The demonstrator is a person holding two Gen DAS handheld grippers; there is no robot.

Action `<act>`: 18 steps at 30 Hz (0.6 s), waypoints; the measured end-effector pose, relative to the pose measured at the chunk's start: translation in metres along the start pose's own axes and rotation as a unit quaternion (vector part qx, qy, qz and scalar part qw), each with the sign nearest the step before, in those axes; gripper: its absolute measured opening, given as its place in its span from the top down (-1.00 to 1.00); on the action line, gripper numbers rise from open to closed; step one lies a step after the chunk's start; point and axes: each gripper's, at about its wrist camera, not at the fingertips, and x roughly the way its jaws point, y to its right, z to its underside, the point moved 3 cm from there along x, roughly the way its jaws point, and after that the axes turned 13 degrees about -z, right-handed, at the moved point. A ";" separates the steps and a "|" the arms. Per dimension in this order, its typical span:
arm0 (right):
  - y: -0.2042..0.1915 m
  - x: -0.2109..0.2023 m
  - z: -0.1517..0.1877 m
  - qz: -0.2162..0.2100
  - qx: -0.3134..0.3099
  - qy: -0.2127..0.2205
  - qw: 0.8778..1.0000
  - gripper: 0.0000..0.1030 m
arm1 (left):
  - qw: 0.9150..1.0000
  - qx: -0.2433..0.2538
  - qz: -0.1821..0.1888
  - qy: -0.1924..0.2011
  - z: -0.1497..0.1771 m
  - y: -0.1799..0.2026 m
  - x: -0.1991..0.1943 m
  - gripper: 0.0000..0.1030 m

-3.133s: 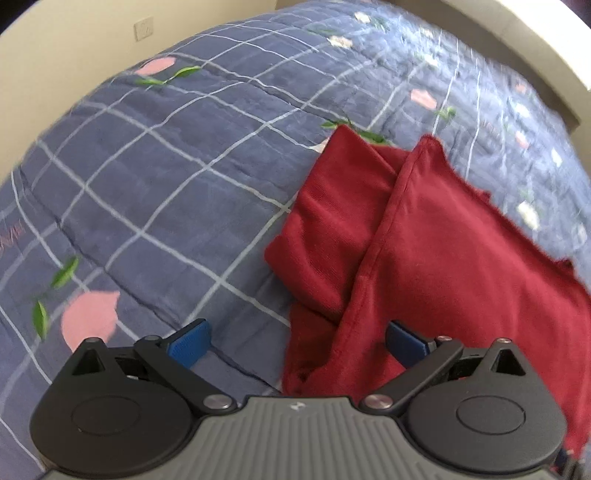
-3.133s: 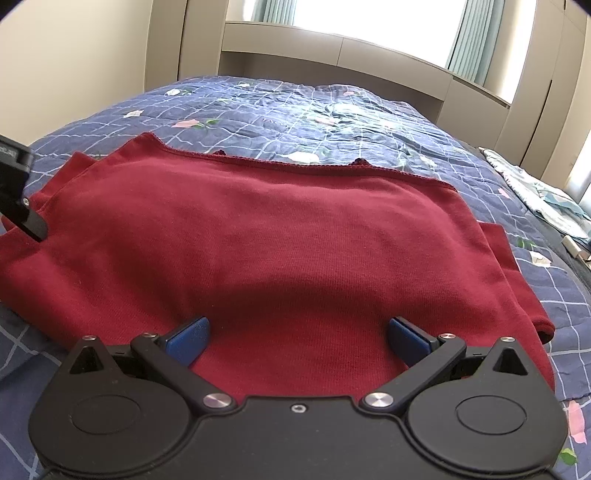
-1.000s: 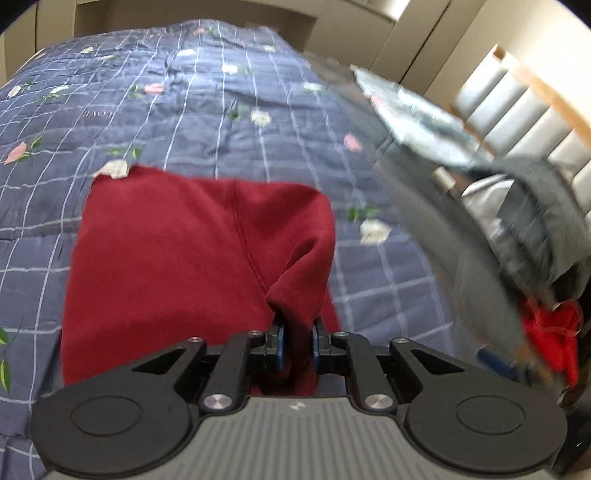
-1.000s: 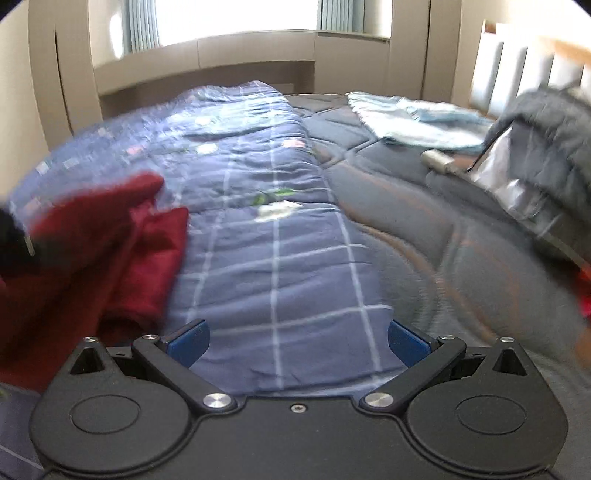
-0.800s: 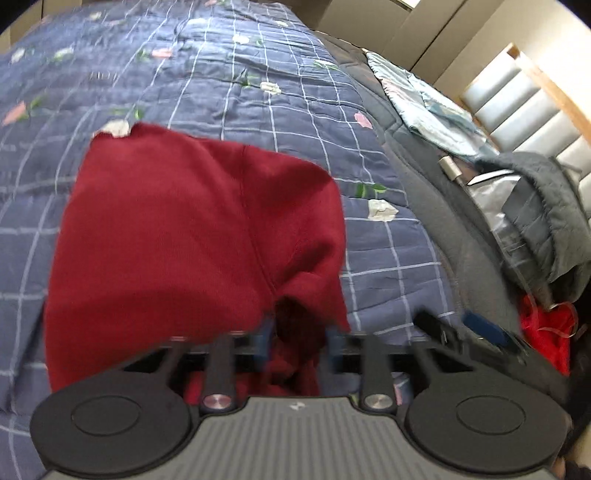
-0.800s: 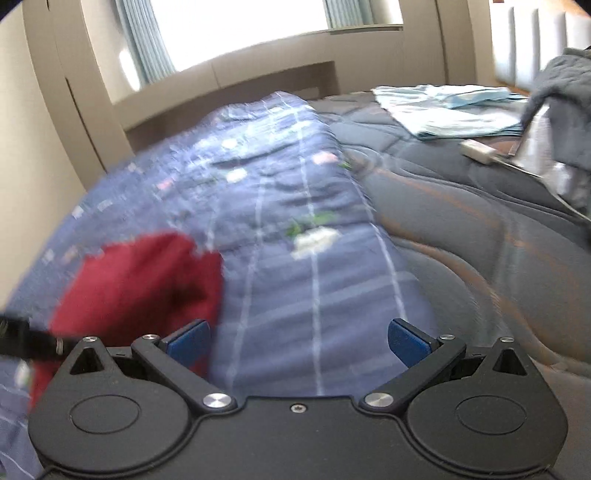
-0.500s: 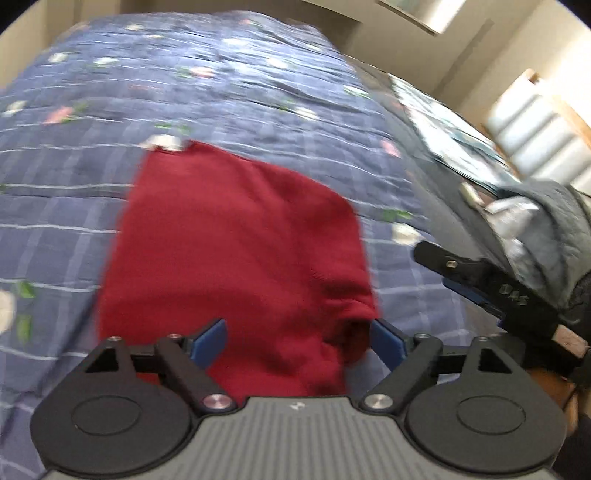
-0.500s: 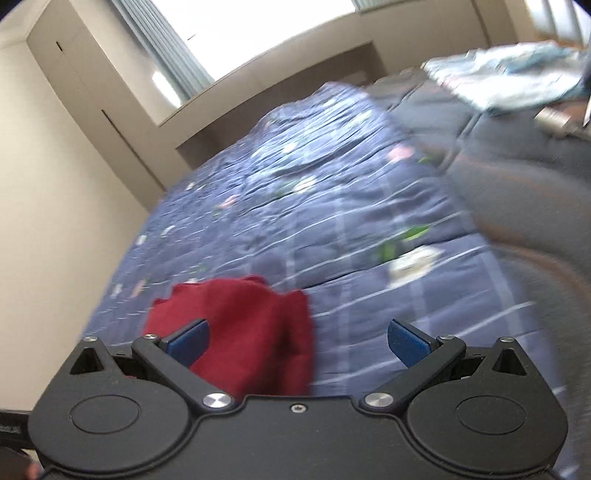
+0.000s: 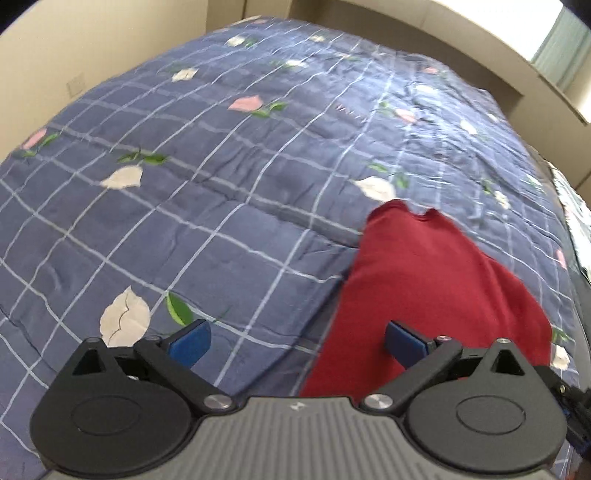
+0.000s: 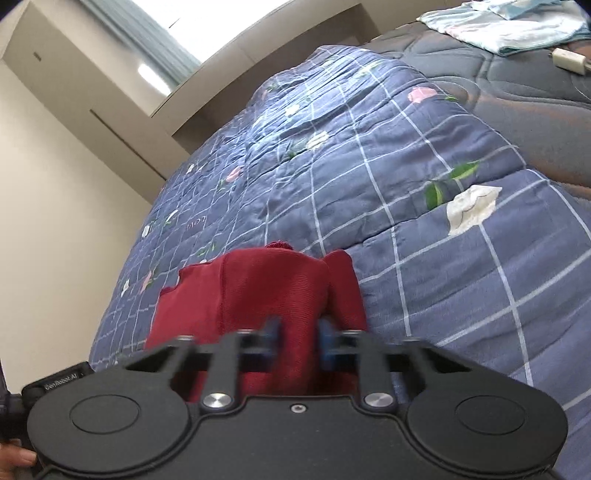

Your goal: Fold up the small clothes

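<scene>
The folded red garment (image 10: 258, 291) is laid on the blue checked quilt (image 10: 424, 229), and its near edge is pinched between the closed jaws of the right gripper (image 10: 297, 341). The left gripper (image 9: 295, 341) is seen still spreading wide, with nothing gripped, above quilt and cloth edge.

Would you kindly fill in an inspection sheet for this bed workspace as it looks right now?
Surface: blue checked quilt on a bed.
Job's things: red garment, folded, lying on the quilt.
Clutter: light blue cloth and a white charger on the grey bedding.
Grippers: left gripper with jaws opening, nothing between them; right gripper shut on the red garment.
Cables: nothing seen.
Surroundings: cream walls, curtained window.
</scene>
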 end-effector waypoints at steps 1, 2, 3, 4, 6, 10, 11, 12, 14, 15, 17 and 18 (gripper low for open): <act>-0.004 -0.005 -0.002 0.001 -0.013 0.009 1.000 0.88 | 1.000 -0.002 0.002 -0.004 -0.001 -0.001 0.002 -0.99; -0.008 -0.009 -0.003 0.003 -0.028 0.016 0.999 0.89 | 1.000 -0.003 0.006 -0.006 -0.001 -0.002 0.002 -0.99; -0.012 -0.013 -0.004 0.009 -0.044 0.020 0.999 0.89 | 1.000 -0.002 0.008 -0.004 -0.002 0.000 0.002 -0.99; -0.015 -0.017 -0.004 0.020 -0.059 0.022 0.998 0.89 | 1.000 0.002 0.011 0.000 -0.002 0.001 -0.001 -0.99; -0.014 -0.019 -0.002 0.031 -0.067 0.017 0.997 0.89 | 1.000 0.016 0.012 0.013 -0.001 0.005 -0.005 -0.99; -0.005 -0.007 0.003 0.051 -0.069 -0.008 0.996 0.83 | 0.997 0.066 -0.015 0.032 0.004 0.020 -0.005 -0.99; -0.007 -0.006 0.003 0.058 -0.081 -0.008 0.995 0.71 | 0.996 0.079 -0.018 0.038 0.005 0.023 -0.003 -0.99; -0.010 -0.006 0.002 0.069 -0.094 -0.005 0.993 0.51 | 0.995 0.087 -0.020 0.045 0.005 0.026 -0.002 -0.99; -0.017 -0.008 -0.001 0.091 -0.129 0.008 0.987 0.18 | 0.994 0.092 -0.019 0.053 0.003 0.029 -0.003 -0.99; -0.021 -0.007 -0.003 0.100 -0.148 0.013 0.984 -0.16 | 0.994 0.092 -0.014 0.057 0.001 0.030 -0.004 -0.99; -0.031 -0.002 -0.006 0.106 -0.189 0.019 0.976 -0.41 | 0.993 0.089 -0.006 0.071 -0.006 0.034 -0.006 -0.99; -0.036 0.004 -0.008 0.107 -0.207 0.018 0.972 -0.50 | 0.993 0.087 -0.007 0.078 -0.010 0.036 -0.005 -0.99</act>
